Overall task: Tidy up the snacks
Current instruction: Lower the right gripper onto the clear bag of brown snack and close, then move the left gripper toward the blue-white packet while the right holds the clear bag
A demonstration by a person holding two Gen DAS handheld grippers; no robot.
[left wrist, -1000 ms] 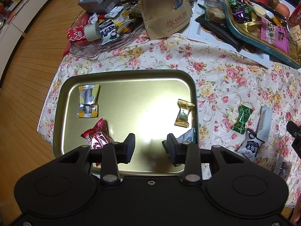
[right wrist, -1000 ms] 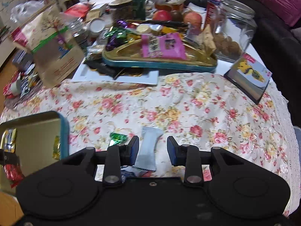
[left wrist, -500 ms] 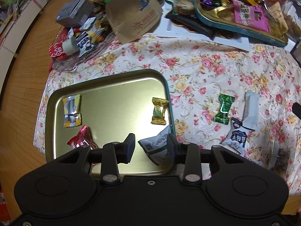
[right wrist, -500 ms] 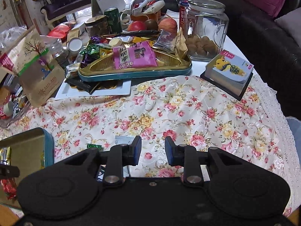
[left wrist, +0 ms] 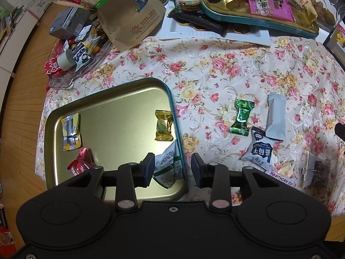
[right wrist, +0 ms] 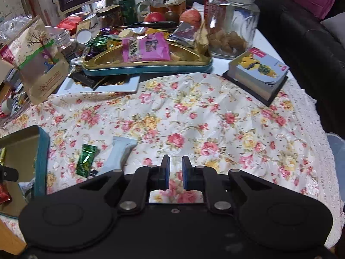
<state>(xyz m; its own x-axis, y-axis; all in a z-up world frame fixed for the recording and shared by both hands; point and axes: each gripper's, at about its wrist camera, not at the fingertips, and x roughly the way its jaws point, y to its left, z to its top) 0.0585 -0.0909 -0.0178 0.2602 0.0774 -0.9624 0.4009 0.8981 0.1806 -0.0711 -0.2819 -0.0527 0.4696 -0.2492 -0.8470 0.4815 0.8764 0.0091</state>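
The left claw (left wrist: 173,167) hung over the near right corner of the gold tray (left wrist: 120,99) with its jaws spread and nothing pinched — a white-and-green packet (left wrist: 169,168) lay below them, inside the tray's rim. The tray also held a gold candy (left wrist: 163,125), a silver-and-yellow packet (left wrist: 71,131) and a red candy (left wrist: 80,161), while a green candy (left wrist: 242,116), a grey bar (left wrist: 276,116) and a blue-and-white packet (left wrist: 259,151) lay on the floral cloth (left wrist: 215,69) of the desk, right of the tray. The right claw (right wrist: 175,172) had just been closing and stood pressed nearly together, empty, above bare cloth — the green candy and grey bar lay to its left.
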